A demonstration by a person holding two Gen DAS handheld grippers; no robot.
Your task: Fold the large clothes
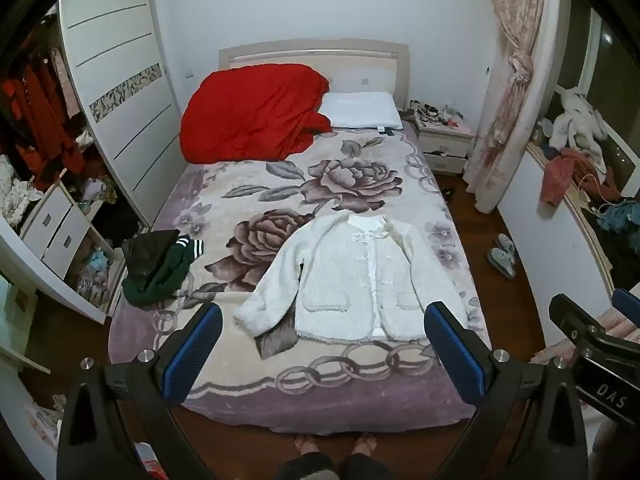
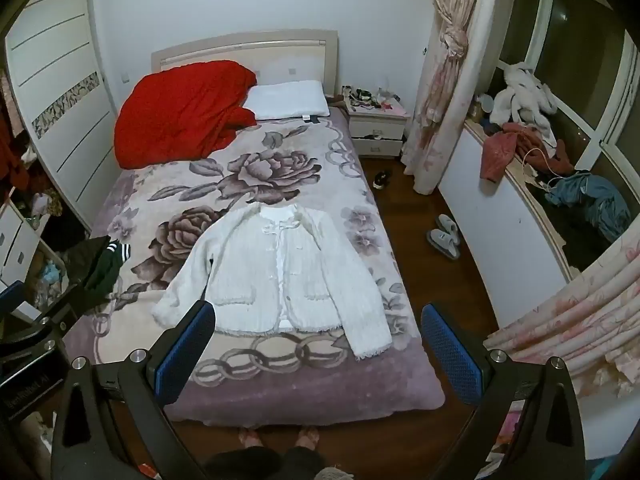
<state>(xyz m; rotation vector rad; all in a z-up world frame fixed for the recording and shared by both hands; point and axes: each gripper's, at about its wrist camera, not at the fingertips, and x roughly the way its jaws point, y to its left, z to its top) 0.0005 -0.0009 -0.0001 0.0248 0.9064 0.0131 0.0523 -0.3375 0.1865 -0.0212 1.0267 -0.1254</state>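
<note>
White fuzzy jacket (image 1: 352, 280) lies flat, front up, sleeves out, on my floral blanket (image 1: 248, 184), nr the foot of the bed. Left wrist view: my left gripper (image 1: 324, 334) hangs above the bed edge, jaws fully wide, nothing btwn them. Dark green garment (image 1: 158, 268) sits at the blanket's left edge, apart from the jacket. Right wrist view: right gripper (image 2: 318, 332) likewise wide open, empty, above the jacket hem. Red quilt (image 2: 180, 116) and pillow (image 2: 288, 100) by the headboard.
</note>
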